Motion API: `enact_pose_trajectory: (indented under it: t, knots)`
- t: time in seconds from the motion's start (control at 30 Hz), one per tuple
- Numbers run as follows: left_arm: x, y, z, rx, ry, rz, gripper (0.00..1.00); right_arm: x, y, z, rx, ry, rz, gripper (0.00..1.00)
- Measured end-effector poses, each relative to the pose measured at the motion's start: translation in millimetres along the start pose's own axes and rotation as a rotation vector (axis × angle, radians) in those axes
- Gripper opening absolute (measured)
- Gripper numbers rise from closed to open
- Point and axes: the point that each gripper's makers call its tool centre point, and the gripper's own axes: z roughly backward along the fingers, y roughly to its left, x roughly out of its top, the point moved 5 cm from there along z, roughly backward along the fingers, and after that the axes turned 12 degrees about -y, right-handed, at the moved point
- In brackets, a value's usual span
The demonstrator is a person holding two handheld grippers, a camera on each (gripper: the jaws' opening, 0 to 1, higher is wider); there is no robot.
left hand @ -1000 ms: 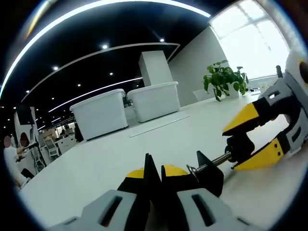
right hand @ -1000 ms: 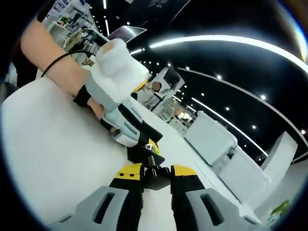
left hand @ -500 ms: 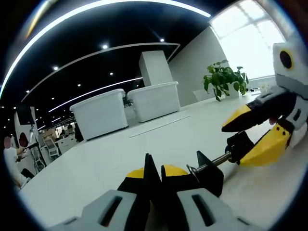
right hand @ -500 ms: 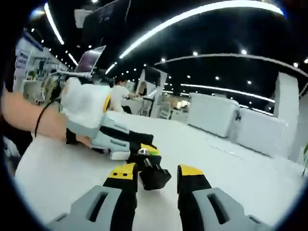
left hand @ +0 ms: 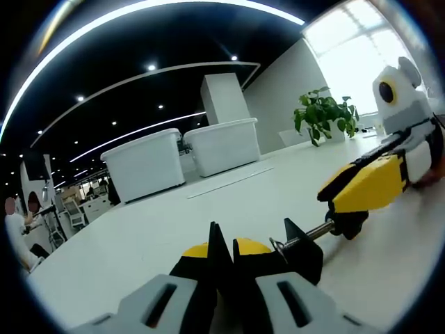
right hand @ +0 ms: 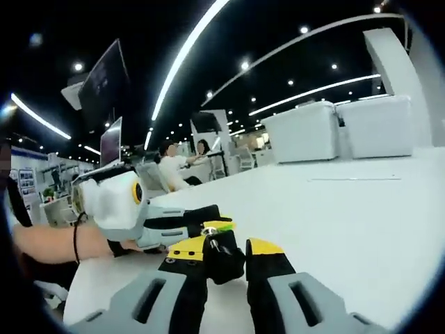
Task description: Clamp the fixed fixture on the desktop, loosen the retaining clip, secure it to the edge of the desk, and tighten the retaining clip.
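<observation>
Since a second ago the right gripper (left hand: 361,191) has rolled over at the clamp's far end, so that in the left gripper view one yellow jaw now lies above the black knob (left hand: 345,223) where two jaws had straddled it. Across the white bench (left hand: 229,202) the fixture (left hand: 302,247) rests low, its threaded rod running to that knob, and the left gripper (left hand: 221,254) has its jaws narrowed tight on the clamp body. From the right gripper view the right gripper's jaws sit close around the knob (right hand: 222,254).
</observation>
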Motion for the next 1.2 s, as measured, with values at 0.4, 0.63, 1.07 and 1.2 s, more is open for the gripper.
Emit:
enact_pose_trajectory:
  t: [0.4, 0.63, 1.07, 1.2]
  knots:
    - [0.3, -0.1, -0.2, 0.000, -0.001, -0.002, 0.09, 1.2, 2.4, -1.2, 0.051, -0.034, 0.187, 0.21]
    - [0.4, -0.1, 0.5, 0.001, -0.001, 0.000, 0.09, 1.1, 10.6, 0.5, 0.070, -0.050, 0.400, 0.21]
    - [0.2, 0.1, 0.4, 0.004, 0.002, 0.005, 0.10, -0.7, 19.7, -4.0, 0.066, -0.015, 0.826, 0.21]
    - [0.2, 0.1, 0.5, 0.004, 0.002, 0.005, 0.10, -1.9, 20.7, -4.7, 0.063, -0.004, 0.863, 0.22]
